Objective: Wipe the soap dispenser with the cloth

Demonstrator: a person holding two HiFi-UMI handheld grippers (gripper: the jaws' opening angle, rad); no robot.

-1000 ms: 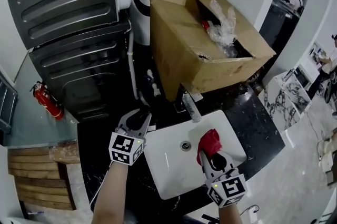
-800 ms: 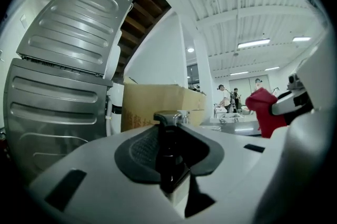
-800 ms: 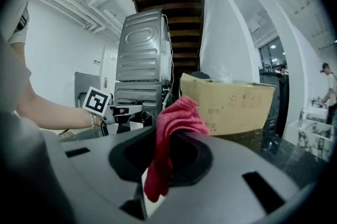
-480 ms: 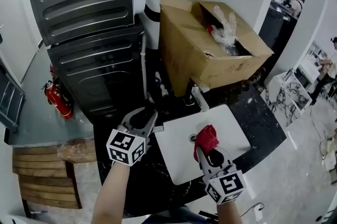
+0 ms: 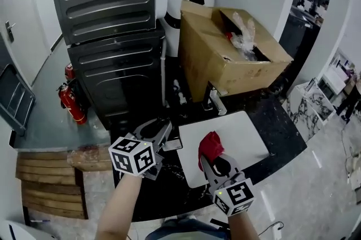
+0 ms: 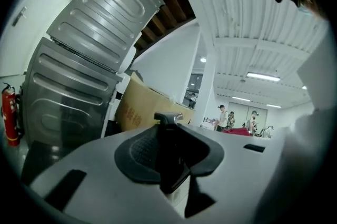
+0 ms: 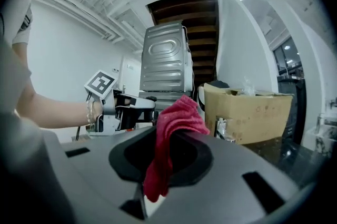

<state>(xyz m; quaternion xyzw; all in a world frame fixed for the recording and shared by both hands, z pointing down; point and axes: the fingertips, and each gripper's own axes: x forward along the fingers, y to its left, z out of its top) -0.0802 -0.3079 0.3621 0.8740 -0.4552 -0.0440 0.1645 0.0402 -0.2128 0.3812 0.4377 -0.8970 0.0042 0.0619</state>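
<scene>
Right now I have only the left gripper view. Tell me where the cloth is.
Observer: The red cloth is pinched in the right gripper, one end drooping between the jaws.
Operator: Report what lies under the grippers.
Observer: A white sink basin set in a black counter is under the right gripper; the left gripper hangs by the basin's left edge.
Operator: Check whether the cloth touches what I hold.
Observer: It does not. The head view shows a gap between the cloth and the soap dispenser in the left gripper.
</scene>
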